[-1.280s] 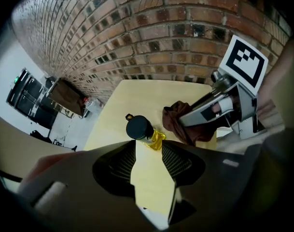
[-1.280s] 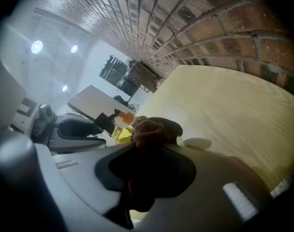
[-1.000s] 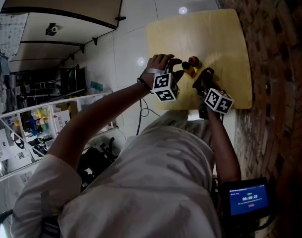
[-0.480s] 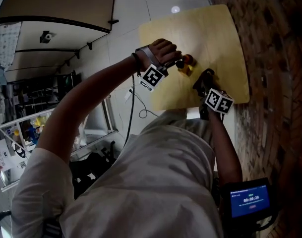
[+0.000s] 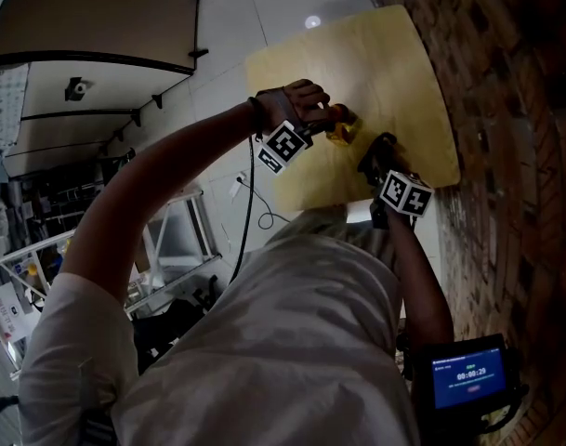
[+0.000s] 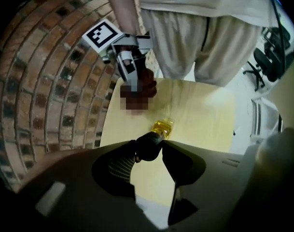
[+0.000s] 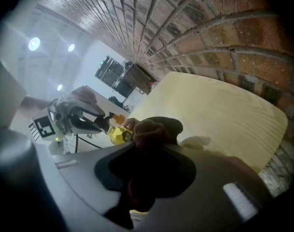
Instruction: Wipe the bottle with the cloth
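Note:
A small yellow bottle (image 5: 344, 130) with a dark cap stands on the pale wooden table (image 5: 394, 72). My left gripper (image 5: 327, 121) comes down steeply onto it. In the left gripper view the dark cap (image 6: 147, 145) sits pinched between the jaw tips of my left gripper (image 6: 149, 148), with the yellow body (image 6: 163, 127) below; the jaws have just been closing onto that cap. My right gripper (image 5: 376, 159) is just right of the bottle, shut on a bunched dark cloth (image 7: 154, 129). From the right gripper (image 7: 154, 140) the bottle (image 7: 118, 135) shows close to the cloth's left.
A brick wall (image 5: 506, 110) runs along the table's right side. The table's near edge (image 5: 329, 201) lies against the person's body. White tiled floor (image 5: 217, 82) and a cable (image 5: 250, 203) are left of the table. A timer screen (image 5: 464, 374) glows at the lower right.
My left wrist has rolled, so its marker cube swung from beside the bottle to the hand's lower left. The jaws came down onto the bottle's cap. My right gripper shifted slightly.

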Tool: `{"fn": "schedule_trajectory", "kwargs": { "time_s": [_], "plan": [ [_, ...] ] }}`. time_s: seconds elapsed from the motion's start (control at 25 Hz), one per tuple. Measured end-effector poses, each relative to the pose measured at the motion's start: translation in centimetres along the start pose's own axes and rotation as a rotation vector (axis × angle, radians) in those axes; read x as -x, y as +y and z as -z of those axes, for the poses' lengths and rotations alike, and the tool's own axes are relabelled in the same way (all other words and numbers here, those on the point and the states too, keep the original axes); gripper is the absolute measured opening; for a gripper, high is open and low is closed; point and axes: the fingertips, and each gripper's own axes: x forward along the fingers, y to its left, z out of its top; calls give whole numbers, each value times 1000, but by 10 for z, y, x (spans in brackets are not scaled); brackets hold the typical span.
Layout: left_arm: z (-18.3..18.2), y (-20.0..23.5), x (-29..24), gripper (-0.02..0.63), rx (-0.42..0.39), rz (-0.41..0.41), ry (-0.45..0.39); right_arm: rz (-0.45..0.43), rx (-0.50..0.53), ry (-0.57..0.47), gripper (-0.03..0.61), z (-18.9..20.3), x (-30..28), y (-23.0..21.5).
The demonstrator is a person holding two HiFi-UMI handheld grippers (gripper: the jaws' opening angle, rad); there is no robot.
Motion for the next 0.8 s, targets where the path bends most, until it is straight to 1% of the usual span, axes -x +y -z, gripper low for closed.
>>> {"fn": "schedule_trajectory", "kwargs": {
  "time_s": [0.04, 0.08, 0.24, 0.28, 0.36, 0.48, 0.56, 0.64, 0.72, 0.8],
  "plan": [
    [1, 3, -2, 192, 83, 5, 23, -5, 6, -4, 83, 0, 2, 0],
    [1, 6, -3, 192, 188, 9, 50, -17, 11, -9, 83, 0, 3, 1],
    [-2, 24, -8, 190, 690, 23, 159, -72, 27, -56, 83, -9, 8, 12],
    [-4, 28, -7, 190, 796, 23, 172, -80, 31, -66, 83, -10, 10, 16],
    [-7, 36, -5, 189, 971, 21, 189, -99, 46, -79, 83, -11, 13, 24],
    [-3, 47, -10, 189, 1194, 33, 221, -139, 106, -83, 83, -10, 12, 35],
    [2, 53, -12, 189, 1351, 55, 238, -164, 171, -77, 82, -8, 10, 47],
    [7, 59, -12, 189, 1488, 73, 247, -185, 231, -79, 82, -8, 5, 60],
    [10, 63, -12, 189, 1581, 82, 250, -203, 266, -95, 82, -13, -1, 71],
    [10, 65, -12, 189, 1631, 90, 251, -212, 281, -111, 82, -22, -6, 78]
  ]
}}
